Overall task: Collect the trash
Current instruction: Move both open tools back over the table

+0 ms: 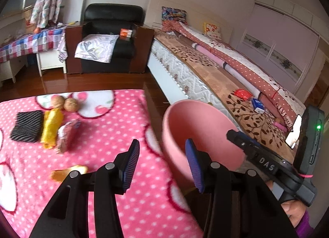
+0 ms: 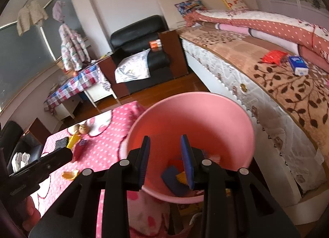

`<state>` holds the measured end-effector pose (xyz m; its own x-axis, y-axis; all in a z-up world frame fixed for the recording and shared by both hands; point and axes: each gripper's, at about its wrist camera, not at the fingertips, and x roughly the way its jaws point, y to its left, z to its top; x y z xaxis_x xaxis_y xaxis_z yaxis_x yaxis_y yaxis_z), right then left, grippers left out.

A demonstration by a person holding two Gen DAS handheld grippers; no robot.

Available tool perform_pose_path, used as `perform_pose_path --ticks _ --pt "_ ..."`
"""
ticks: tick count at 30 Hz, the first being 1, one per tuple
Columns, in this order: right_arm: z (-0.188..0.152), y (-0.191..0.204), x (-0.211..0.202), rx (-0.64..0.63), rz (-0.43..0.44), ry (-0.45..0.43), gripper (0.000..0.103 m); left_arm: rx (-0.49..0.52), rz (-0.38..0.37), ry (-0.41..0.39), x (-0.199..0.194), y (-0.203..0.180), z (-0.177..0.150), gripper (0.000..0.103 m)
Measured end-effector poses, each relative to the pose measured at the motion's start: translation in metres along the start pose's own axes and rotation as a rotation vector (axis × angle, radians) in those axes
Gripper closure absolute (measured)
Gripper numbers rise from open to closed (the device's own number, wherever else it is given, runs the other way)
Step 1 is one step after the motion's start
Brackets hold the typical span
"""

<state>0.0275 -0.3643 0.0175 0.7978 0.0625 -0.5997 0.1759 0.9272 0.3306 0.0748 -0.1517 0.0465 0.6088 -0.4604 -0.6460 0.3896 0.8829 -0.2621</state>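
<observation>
Two grippers: left gripper (image 1: 162,166) and right gripper (image 2: 165,161), jaws parted, nothing held.
Bin: round pink plastic bin (image 2: 236,118) under right gripper, beside table edge; scraps inside.
Trash: crumpled yellow wrapper (image 1: 51,128), orange peel (image 1: 61,173) on pink dotted tablecloth (image 1: 115,123).
Handling: probably light, soft, crushable; pinch mid-body.

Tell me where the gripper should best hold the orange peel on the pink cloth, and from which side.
Probably from above. The orange peel lies low and curled on the pink cloth, so the open left gripper could pinch across its raised curved edge, fingers straddling the narrow width.
</observation>
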Motion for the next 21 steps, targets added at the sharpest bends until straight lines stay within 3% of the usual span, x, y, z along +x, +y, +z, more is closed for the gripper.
perform_pose_path --ticks 21 --pt "-0.033 0.091 0.02 -0.128 0.15 0.087 0.072 -0.123 0.222 -0.032 -0.073 0.12 -0.053 0.057"
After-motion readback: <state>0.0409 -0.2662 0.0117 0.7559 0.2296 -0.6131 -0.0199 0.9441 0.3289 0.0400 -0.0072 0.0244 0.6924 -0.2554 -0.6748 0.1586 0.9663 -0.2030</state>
